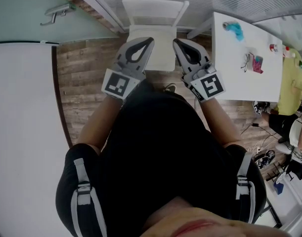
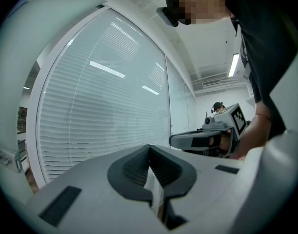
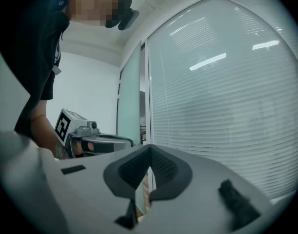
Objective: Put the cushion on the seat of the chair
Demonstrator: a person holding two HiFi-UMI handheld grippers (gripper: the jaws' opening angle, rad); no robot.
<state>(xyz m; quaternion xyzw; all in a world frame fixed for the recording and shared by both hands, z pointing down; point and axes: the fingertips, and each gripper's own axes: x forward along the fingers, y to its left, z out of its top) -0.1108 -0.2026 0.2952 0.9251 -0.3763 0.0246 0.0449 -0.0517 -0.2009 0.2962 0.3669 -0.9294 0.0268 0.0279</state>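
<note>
White chair [image 1: 158,33] upright, backrest toward window blinds.

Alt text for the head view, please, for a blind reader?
A person holds the left gripper and right gripper, both shut and empty, before a white chair with a bare seat. A white table stands at right.

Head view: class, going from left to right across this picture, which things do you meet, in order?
door handle → left gripper → right gripper → white table → person in a yellow top

Table [image 1: 244,68] hems the chair [image 1: 160,53] rightward; floor [image 1: 84,73] leftward open.
</note>
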